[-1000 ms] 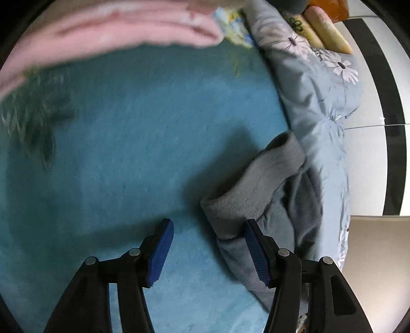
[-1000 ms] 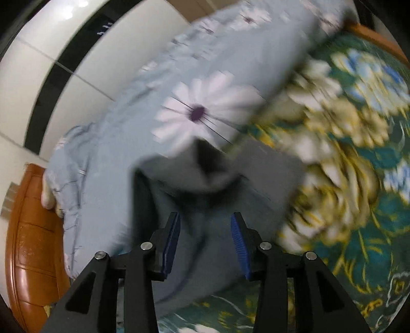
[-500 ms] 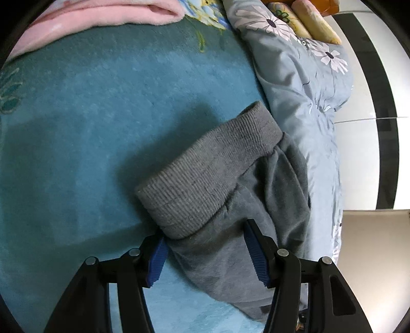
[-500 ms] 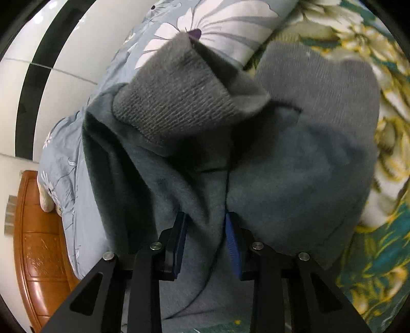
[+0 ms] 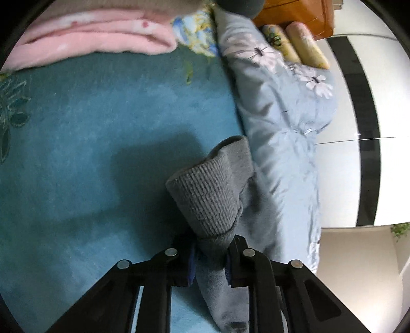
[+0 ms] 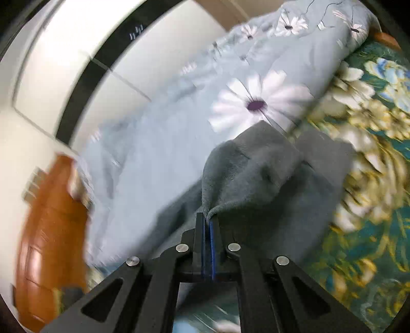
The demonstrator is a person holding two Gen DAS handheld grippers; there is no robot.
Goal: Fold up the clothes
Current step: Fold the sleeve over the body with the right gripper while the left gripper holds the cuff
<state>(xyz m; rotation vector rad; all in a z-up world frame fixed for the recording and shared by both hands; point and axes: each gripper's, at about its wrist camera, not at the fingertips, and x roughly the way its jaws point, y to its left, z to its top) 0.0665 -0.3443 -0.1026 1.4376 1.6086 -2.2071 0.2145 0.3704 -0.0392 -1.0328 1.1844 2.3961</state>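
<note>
Left wrist view: left tool (image 5: 208,258) closing on the grey garment (image 5: 212,202), blue pads pressed against the fabric just below a ribbed cuff or waistband that stands up and folds over ahead of the fingers. Beyond it, more grey cloth trailing right onto a pale blue flowered quilt (image 5: 279,123); teal bedspread (image 5: 102,128) spread wide to the left, with a shadow just beside the ribbed band. Farther off, a folded pink blanket (image 5: 89,38) along the top edge, two yellowish rolled pillows (image 5: 305,48) beside an orange-brown wooden headboard (image 5: 294,12), and a white wall with a black stripe at right. Right wrist view: right tool (image 6: 208,225) fully closed, pinching a thin fleecy edge of the same grey garment (image 6: 256,174), which rises in a peak from the tips and drapes away to the right. Behind it, the pale blue quilt (image 6: 159,153) with a large white daisy; to the right, the bedspread (image 6: 371,153) with cream and blue flowers on green. Blurred wooden furniture (image 6: 51,230) at left, white wall panels above.
</note>
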